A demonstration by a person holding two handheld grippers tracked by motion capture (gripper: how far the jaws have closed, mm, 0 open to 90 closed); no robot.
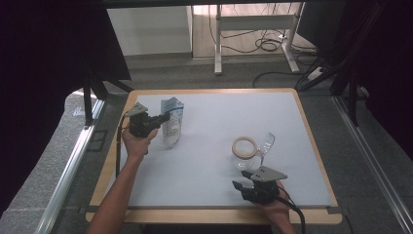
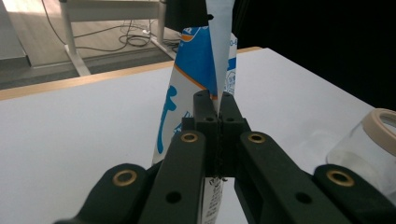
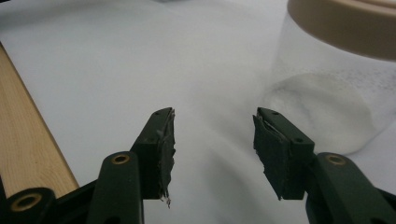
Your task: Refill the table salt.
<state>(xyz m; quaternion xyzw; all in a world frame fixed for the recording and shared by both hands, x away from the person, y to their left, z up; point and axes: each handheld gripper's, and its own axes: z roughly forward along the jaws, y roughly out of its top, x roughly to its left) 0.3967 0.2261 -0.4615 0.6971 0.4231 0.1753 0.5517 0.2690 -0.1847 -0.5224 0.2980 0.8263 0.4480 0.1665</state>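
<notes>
A white and blue pouch (image 1: 173, 122) stands upright at the table's left. My left gripper (image 1: 164, 117) comes at it from the left and is shut on the pouch's side fold; in the left gripper view the jaws (image 2: 217, 109) pinch the pouch (image 2: 196, 70) at its seam. A clear glass jar (image 1: 245, 150) with a beige rim stands right of centre, with a clear plastic scoop (image 1: 266, 143) leaning beside it. My right gripper (image 1: 241, 179) sits just in front of the jar, open and holding nothing. In the right gripper view (image 3: 212, 140) the jar (image 3: 336, 93) holds white powder.
The table (image 1: 209, 112) has a pale grey mat with a wooden border. Beyond its far edge are desk legs and cables (image 1: 263, 44) on the floor. Dark curtains hang at both sides. The jar (image 2: 369, 144) shows at the right of the left gripper view.
</notes>
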